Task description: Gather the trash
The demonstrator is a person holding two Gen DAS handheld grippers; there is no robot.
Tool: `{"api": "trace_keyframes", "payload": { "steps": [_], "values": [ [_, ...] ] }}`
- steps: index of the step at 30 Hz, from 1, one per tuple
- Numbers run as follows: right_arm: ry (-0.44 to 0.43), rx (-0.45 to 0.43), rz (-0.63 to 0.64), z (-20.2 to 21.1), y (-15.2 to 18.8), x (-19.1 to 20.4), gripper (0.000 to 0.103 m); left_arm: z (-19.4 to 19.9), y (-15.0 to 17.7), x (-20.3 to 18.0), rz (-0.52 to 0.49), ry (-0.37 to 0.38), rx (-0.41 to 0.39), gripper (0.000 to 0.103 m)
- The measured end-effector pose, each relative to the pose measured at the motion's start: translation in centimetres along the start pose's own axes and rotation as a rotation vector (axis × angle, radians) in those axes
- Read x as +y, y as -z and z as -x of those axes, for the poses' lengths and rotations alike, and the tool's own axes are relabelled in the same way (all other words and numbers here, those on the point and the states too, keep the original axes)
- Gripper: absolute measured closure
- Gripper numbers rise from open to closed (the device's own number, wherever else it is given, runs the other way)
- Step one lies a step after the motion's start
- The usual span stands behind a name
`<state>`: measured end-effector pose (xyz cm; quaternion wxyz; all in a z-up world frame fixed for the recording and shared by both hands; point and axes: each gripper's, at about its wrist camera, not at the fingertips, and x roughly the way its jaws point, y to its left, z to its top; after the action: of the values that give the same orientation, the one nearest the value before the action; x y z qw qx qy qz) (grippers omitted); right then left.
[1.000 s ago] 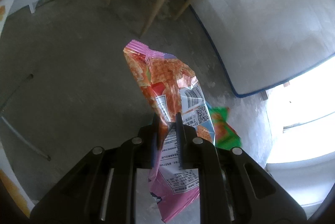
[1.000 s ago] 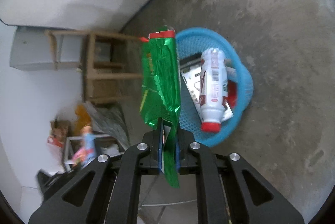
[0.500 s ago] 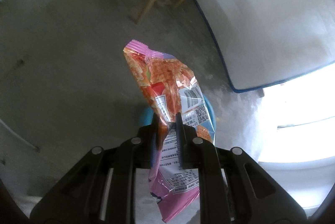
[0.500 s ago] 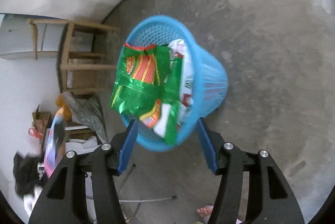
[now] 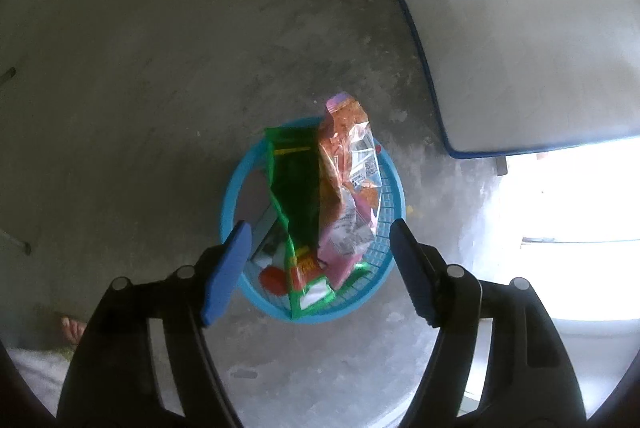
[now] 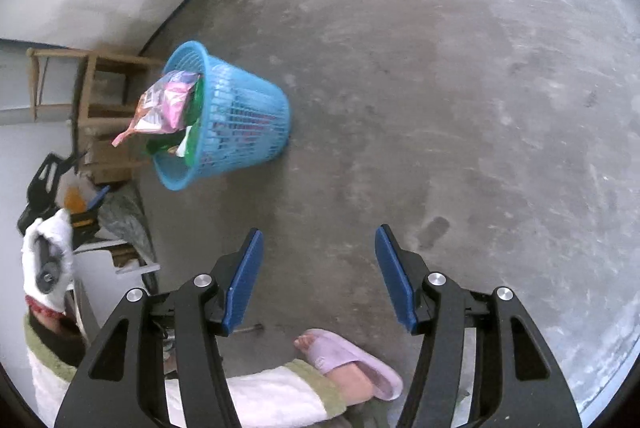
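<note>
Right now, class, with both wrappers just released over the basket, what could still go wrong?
1. The pink snack bag sticks out past the blue basket's rim and may slide onto the floor.
2. The green wrapper stands tall above the rim, so it could tip out.
3. The light basket might topple if the open left gripper knocks it.

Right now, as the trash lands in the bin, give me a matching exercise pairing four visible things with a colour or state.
Things:
1. plastic mesh wastebasket
2. crinkled foil snack bag with barcode
3. long glossy snack wrapper
4. left gripper

Descriptions:
A. green
B. open, holding nothing
C. light blue
D. pink and orange

Pairs: 1-C, 2-D, 3-A, 4-B
</note>
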<state>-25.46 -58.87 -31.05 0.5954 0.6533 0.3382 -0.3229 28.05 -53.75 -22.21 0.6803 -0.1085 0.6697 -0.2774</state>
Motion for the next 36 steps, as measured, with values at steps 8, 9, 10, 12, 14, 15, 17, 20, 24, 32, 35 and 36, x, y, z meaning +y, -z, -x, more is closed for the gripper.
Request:
{"api": "trace_keyframes", "payload": {
  "steps": [8,9,10,12,14,15,17,20,24,32,35,36],
  "values": [
    [-0.008,-0.073,0.192,2.7,0.8,7.1,0.046,13.9,1.4,-1.4,-0.063,0.142,-0.181,0.035],
    [-0.008,-0.093,0.248,3.4,1.2,9.0,0.046,16.3,1.9,-1.3,-0.083,0.167,-0.201,0.035],
    [-0.004,-0.112,0.294,4.0,1.5,10.4,0.046,18.6,2.7,-1.4,-0.105,0.19,-0.225,0.035],
    [0.01,-0.172,0.433,5.8,3.0,14.6,0.046,24.1,5.2,-1.5,-0.189,0.227,-0.292,0.035],
    [0.01,-0.231,0.569,7.8,5.0,18.4,0.046,29.7,8.1,-1.2,-0.302,0.226,-0.389,0.034],
    [0.003,-0.257,0.629,8.7,6.1,19.9,0.046,31.9,9.4,-0.8,-0.346,0.214,-0.435,0.03],
    [-0.011,-0.327,0.761,11.1,9.2,23.0,0.045,36.8,12.6,0.5,-0.426,0.173,-0.551,0.025],
    [-0.066,-0.462,0.931,15.2,13.9,26.3,0.031,42.6,17.7,3.1,-0.527,0.078,-0.735,0.019],
    [-0.152,-0.688,1.058,20.2,19.8,28.4,0.007,46.6,23.3,6.5,-0.594,-0.068,-0.863,0.012],
    [-0.261,-0.823,1.261,23.3,29.1,30.6,0.006,49.4,32.1,14.0,-0.515,-0.294,-0.915,0.008],
    [-0.265,-0.734,1.291,21.8,31.5,30.7,0.006,48.9,34.3,16.3,-0.438,-0.317,-0.882,0.008],
    [-0.254,-0.702,1.3,21.0,32.3,30.7,0.006,48.2,34.7,17.0,-0.4,-0.318,-0.872,0.008]
  ]
}}
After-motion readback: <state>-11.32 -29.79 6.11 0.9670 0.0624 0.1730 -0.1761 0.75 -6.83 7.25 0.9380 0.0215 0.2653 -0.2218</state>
